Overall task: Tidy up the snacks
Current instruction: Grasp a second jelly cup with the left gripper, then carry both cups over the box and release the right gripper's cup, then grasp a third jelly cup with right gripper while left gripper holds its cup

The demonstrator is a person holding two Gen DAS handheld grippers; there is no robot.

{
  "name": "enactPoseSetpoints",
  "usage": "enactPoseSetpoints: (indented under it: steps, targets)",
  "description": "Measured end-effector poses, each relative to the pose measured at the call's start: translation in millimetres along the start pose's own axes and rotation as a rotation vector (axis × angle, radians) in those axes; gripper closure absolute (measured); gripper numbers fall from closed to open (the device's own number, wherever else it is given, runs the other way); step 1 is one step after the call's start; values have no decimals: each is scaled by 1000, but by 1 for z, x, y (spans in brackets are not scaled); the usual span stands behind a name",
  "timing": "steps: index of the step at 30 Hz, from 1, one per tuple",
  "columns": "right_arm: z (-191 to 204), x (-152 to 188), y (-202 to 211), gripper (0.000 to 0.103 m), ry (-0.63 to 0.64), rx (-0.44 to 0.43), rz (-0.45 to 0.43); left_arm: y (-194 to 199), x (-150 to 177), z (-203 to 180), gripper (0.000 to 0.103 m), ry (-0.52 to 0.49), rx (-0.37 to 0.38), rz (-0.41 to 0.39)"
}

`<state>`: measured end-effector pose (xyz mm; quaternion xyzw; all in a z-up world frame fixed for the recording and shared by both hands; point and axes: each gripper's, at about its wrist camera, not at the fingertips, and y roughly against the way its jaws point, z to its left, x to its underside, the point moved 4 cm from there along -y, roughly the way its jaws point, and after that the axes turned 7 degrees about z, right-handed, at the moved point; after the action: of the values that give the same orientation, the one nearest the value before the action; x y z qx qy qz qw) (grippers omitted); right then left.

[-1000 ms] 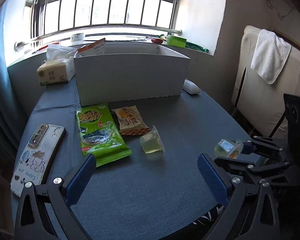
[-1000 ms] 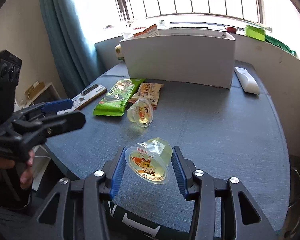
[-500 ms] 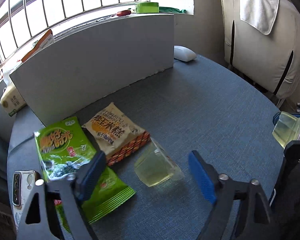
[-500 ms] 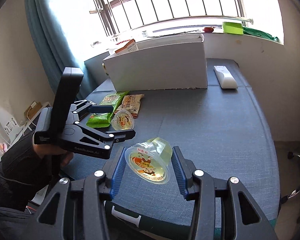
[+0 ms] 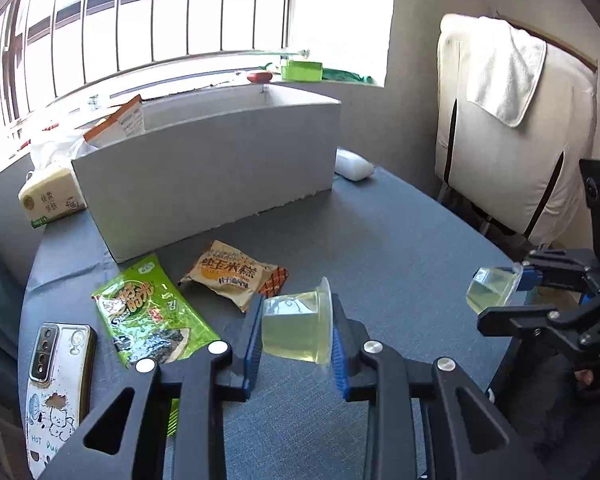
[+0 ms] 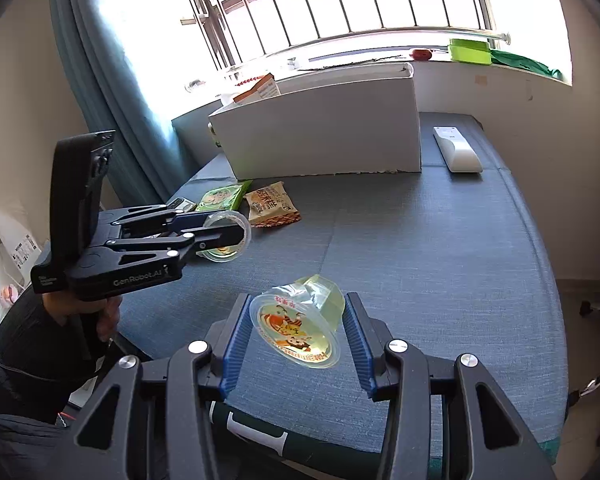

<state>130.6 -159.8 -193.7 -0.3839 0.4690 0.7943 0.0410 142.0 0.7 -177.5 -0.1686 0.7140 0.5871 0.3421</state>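
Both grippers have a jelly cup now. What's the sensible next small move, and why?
Probably carry the left gripper with its jelly cup forward over the white box, which is open-topped and straight ahead. The right gripper also grips a cup, so nothing is left to grasp first; two snack packets wait on the table.

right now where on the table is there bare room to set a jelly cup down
Bare blue cloth spans from the white box and remote to the near table edge. It is crowded near the green packet, tan packet and phone.
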Motion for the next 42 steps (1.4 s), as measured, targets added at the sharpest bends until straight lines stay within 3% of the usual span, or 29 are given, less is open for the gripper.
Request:
enactPoseSetpoints:
  steps: [6,12,15,17,19,22,24,28,30,31,32,34,39,42]
  targets:
    - [-3,-28,4,53,7,-31,-40,40,-41,10,71,54,-12,-181]
    - [-15,-119,14,53,20,-23,-171,52,-118,39,71,79,-54,-302]
    - [-24,-176,11,53,-1,-28,-223,36,-160,64,71,135,-60,-291]
    - [-28,-210,3,70,-8,-32,-237,20,-182,80,71,171,-78,-269]
    - [-33,-239,-11,73,-17,-19,-221,6,-198,95,71,198,-108,-253]
    - [-32,-270,-41,103,46,54,-170,-18,-213,110,71,203,-138,-210]
    - [-32,-279,-58,103,56,38,-120,-31,-216,119,71,231,-130,-175]
    - [-35,-278,-56,101,58,42,-135,-37,-206,125,71,232,-136,-159]
    - [-39,-270,-47,71,35,19,-152,-33,-199,122,71,206,-155,-169]
    - [-41,-266,-43,18,29,28,-157,-29,-195,121,71,200,-161,-171]
    - [-43,-260,-37,0,21,39,-175,-26,-190,120,71,203,-155,-175]
    - [-45,-246,-21,0,3,16,-214,-18,-181,120,71,209,-148,-185]
    - [-29,-189,-5,0,51,-53,-182,0,-159,117,71,207,-131,-204]
    - [-12,-148,-5,0,121,-38,-143,12,-146,109,71,190,-122,-215]
